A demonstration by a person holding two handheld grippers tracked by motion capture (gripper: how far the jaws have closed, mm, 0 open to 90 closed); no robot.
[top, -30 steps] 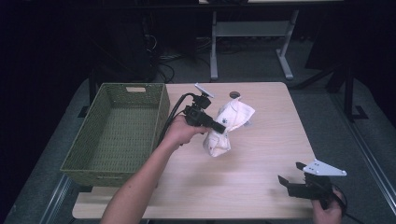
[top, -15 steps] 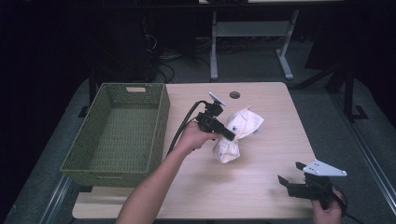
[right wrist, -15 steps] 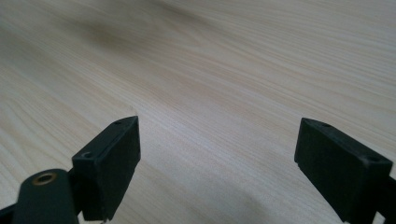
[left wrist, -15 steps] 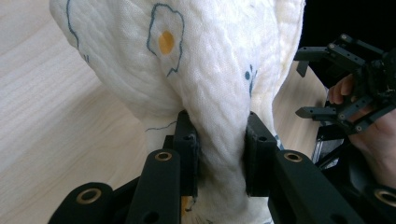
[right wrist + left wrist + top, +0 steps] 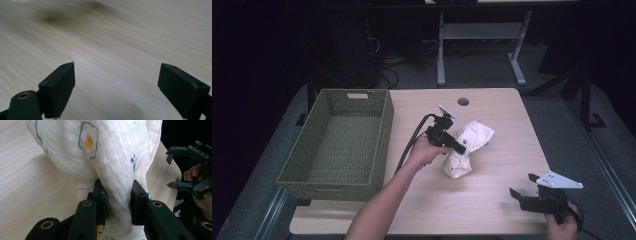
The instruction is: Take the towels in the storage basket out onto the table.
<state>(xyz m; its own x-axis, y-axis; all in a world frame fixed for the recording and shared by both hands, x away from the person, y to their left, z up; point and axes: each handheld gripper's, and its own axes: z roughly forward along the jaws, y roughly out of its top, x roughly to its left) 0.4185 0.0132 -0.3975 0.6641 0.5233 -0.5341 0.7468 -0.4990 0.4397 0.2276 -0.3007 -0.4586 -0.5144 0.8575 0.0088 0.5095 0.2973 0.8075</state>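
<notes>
- Two grippers are at work: the left gripper (image 5: 460, 148) pinches the cloth (image 5: 468, 147) at a bunched waist, its jaws pressed into the fabric from both sides, as the left gripper view shows (image 5: 117, 195).
- Since a second ago the cloth has travelled right and towards the person, farther from the basket (image 5: 337, 142); it now sits mid-desk (image 5: 492, 200), its lower end seemingly touching the wood.
- That shift suggests the cloth is being brought towards the other hand, not yet to the basket.
- Down at the near right corner, the right gripper (image 5: 524, 196) has not moved; its jaws stand spread wide over bare wood, holding nothing.
- Likely next: a second grasp, to spread or fold the cloth.
</notes>
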